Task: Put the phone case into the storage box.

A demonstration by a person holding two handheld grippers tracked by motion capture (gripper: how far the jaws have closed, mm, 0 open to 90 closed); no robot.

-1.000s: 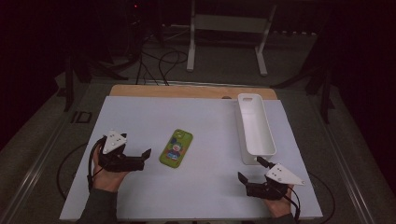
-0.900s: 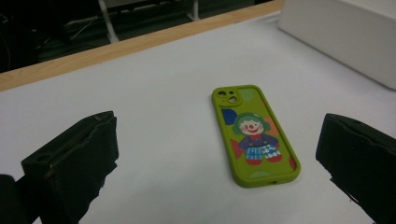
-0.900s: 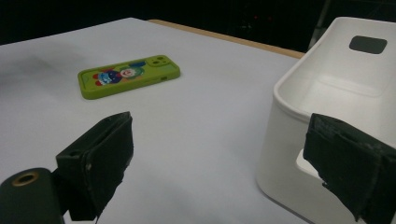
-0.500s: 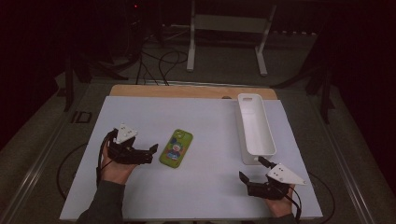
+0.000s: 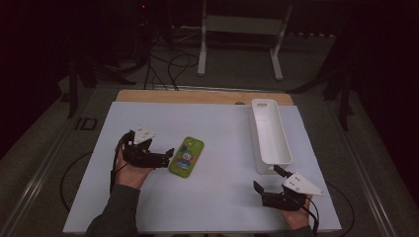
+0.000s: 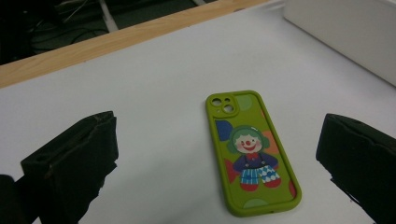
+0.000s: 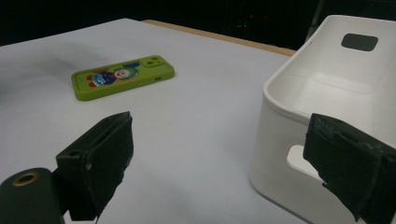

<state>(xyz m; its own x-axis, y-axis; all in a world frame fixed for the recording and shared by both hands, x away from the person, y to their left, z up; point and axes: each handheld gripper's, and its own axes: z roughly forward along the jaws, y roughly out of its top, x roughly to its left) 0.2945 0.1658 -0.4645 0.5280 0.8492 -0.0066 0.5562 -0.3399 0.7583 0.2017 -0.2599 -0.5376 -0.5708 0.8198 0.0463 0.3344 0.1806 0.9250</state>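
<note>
A green phone [image 5: 187,156] in a clown-print case lies flat on the white mat, camera end pointing away from me. My left gripper [image 5: 166,158] is open just left of it, jaws pointing at the phone's near end without touching. In the left gripper view the phone [image 6: 250,154] lies ahead between the spread jaws of the left gripper [image 6: 217,126]. My right gripper [image 5: 267,177] is open near the front right, just short of a long white bin [image 5: 271,136]. In the right gripper view the bin's near wall [image 7: 280,140] stands before the right gripper [image 7: 219,123], and the phone [image 7: 122,76] lies farther left.
The white mat [image 5: 222,197] covers most of the table, and a wooden strip [image 5: 197,96] shows along the far edge. The bin is empty inside. Cables [image 5: 170,64] and a metal stand [image 5: 239,29] lie on the dark floor beyond the table.
My left gripper has moved right and slightly forward, closing in on the phone. The right gripper has hardly moved. The phone and bin are where they were.
</note>
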